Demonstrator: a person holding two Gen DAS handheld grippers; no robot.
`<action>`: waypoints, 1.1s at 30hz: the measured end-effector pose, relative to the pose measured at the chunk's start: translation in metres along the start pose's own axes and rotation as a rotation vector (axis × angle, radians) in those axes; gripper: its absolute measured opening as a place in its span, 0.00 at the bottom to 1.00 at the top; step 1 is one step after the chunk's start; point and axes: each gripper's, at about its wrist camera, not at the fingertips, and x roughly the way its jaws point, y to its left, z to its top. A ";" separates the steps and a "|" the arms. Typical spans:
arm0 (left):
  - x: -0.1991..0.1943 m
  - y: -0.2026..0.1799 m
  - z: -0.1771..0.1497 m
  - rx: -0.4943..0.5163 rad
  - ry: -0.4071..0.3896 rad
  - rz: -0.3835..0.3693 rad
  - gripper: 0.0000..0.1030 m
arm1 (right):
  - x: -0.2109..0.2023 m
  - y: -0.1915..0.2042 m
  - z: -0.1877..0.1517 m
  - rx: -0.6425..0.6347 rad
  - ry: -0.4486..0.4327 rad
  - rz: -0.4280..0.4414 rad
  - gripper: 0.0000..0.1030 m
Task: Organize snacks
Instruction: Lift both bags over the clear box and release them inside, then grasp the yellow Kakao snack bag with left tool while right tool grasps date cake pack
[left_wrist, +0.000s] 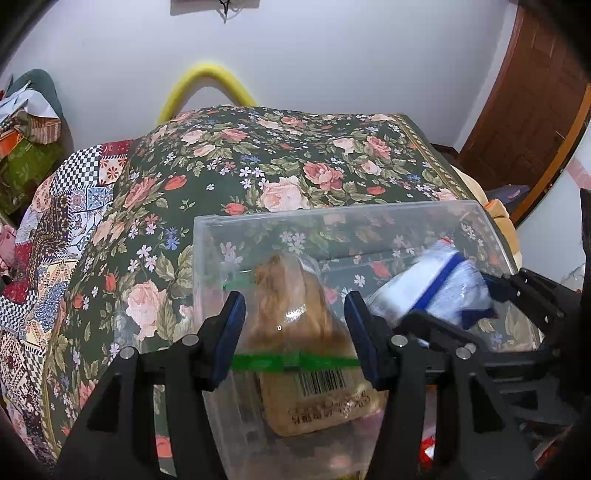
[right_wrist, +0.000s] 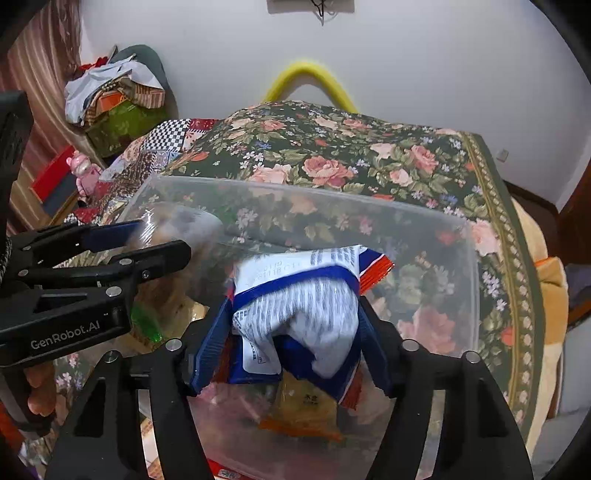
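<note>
Both snacks are over the clear plastic bin (left_wrist: 369, 221), which sits on a bed covered by a floral bedspread (left_wrist: 280, 162), so the job looks well under way but not finished. The left hand-held gripper (left_wrist: 295, 332) is clamped on a clear bread packet (left_wrist: 295, 321) with a green strip across it, the packet squeezed between the two blue pads just above the near left part of the bin. The right hand-held gripper (right_wrist: 291, 332) is clenched on a crumpled white-and-blue snack bag (right_wrist: 299, 314) with an orange-red edge, held over the middle of the bin. In the right wrist view, other packets already lie at the bottom of the bin, among them a yellow-orange packet (right_wrist: 303, 410), so some sorting appears done; what seems left is to lower and let go of these two, and whether more snacks wait outside the bin cannot be told. As for writing, the left hand-held gripper's body reads "GenRobot.AI" in the right wrist view. The bread packet carries a barcode and a line of printed characters below it, seen upside down and too blurred to read. The snack bag shows small grey text and a stamped code near its top, partly legible as digits but not surely. The yellow-orange packet bears two dark characters I cannot make out.
</note>
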 end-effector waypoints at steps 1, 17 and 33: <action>-0.004 0.000 -0.001 0.005 -0.007 0.003 0.57 | -0.004 -0.001 0.000 0.010 -0.014 0.002 0.66; -0.124 0.000 -0.040 0.036 -0.157 0.009 0.67 | -0.112 0.011 -0.022 -0.033 -0.202 -0.053 0.74; -0.188 -0.007 -0.150 0.060 -0.122 0.007 0.74 | -0.175 0.025 -0.110 0.013 -0.215 -0.042 0.80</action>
